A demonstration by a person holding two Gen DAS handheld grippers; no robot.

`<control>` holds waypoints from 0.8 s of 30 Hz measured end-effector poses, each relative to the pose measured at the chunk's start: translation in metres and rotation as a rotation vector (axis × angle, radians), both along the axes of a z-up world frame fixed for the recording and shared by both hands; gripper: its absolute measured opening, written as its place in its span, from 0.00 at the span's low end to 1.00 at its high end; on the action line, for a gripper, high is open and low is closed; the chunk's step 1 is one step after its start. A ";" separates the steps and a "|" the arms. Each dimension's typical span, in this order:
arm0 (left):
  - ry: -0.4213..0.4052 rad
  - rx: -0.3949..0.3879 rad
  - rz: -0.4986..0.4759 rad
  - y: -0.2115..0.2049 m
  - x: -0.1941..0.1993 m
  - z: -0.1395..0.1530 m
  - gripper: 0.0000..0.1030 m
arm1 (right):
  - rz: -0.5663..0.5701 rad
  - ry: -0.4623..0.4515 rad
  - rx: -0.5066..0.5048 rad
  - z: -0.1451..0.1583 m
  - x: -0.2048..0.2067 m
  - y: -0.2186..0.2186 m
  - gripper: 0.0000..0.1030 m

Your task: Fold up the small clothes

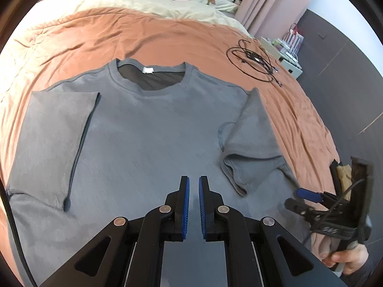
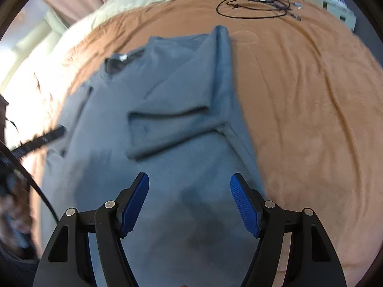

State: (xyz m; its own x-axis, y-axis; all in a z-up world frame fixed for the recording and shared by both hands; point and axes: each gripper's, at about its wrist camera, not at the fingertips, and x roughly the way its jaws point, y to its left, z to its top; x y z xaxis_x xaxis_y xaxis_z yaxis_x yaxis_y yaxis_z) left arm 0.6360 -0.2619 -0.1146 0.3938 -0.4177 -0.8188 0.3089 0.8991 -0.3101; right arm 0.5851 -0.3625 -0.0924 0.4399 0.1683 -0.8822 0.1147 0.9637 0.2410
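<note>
Sleeves of the grey T-shirt (image 1: 148, 129) lay folded inward on the orange blanket (image 1: 167, 35). Left gripper (image 1: 194, 186) hovered nearly closed, empty; right gripper (image 2: 189, 186) stood open.

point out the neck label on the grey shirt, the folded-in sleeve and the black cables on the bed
neck label (image 1: 147, 69), left wrist view, on the white tag
folded-in sleeve (image 2: 172, 126), right wrist view, mid sleeve
black cables (image 1: 257, 63), left wrist view, middle of the coil

A plain grey-blue T-shirt (image 1: 143, 129) with a white neck label (image 1: 147, 70) lies on an orange-brown blanket (image 1: 167, 35); black cables (image 1: 253, 59), cream bedding (image 1: 134, 0), black grippers with blue ribbed pads (image 2: 134, 205)
</note>
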 end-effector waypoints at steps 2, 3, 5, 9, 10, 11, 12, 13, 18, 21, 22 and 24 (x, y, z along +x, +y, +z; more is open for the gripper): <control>-0.002 0.008 -0.008 -0.002 -0.006 0.001 0.08 | 0.019 0.035 -0.016 -0.010 -0.001 0.005 0.67; -0.005 0.014 -0.013 -0.003 -0.009 0.001 0.08 | 0.018 0.051 -0.006 -0.014 -0.003 0.004 0.67; -0.008 0.022 -0.019 -0.004 -0.014 0.001 0.08 | -0.004 0.047 0.023 -0.019 -0.005 0.002 0.67; -0.014 0.048 -0.031 -0.007 -0.021 0.001 0.08 | -0.045 0.032 0.070 -0.021 -0.009 -0.001 0.67; -0.015 0.053 -0.033 -0.008 -0.021 0.001 0.08 | -0.049 0.022 0.066 -0.021 -0.011 -0.001 0.67; -0.015 0.055 -0.035 -0.009 -0.021 0.001 0.08 | -0.049 0.025 0.060 -0.021 -0.012 0.000 0.67; -0.017 0.057 -0.041 -0.012 -0.021 0.001 0.08 | -0.046 0.034 0.056 -0.020 -0.012 0.001 0.67; -0.019 0.057 -0.044 -0.014 -0.021 0.002 0.08 | -0.040 0.036 0.053 -0.016 -0.012 0.001 0.67; -0.023 0.062 -0.084 -0.038 -0.015 0.002 0.08 | -0.051 -0.063 0.001 0.009 -0.021 -0.013 0.67; -0.023 0.064 -0.122 -0.058 -0.010 0.001 0.08 | -0.057 -0.076 -0.020 0.013 -0.019 -0.022 0.57; -0.021 0.066 -0.136 -0.067 -0.008 0.000 0.08 | -0.055 -0.075 -0.028 0.013 -0.019 -0.024 0.52; -0.017 0.067 -0.164 -0.084 -0.004 -0.002 0.12 | -0.052 -0.065 -0.027 0.009 -0.015 -0.028 0.48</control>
State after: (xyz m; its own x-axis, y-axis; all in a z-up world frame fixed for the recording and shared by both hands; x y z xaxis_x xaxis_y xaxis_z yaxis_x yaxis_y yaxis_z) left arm 0.6324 -0.3459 -0.1168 0.3386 -0.4222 -0.8409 0.4580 0.8546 -0.2447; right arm 0.5697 -0.3900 -0.0834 0.5040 0.1200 -0.8554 0.1499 0.9631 0.2234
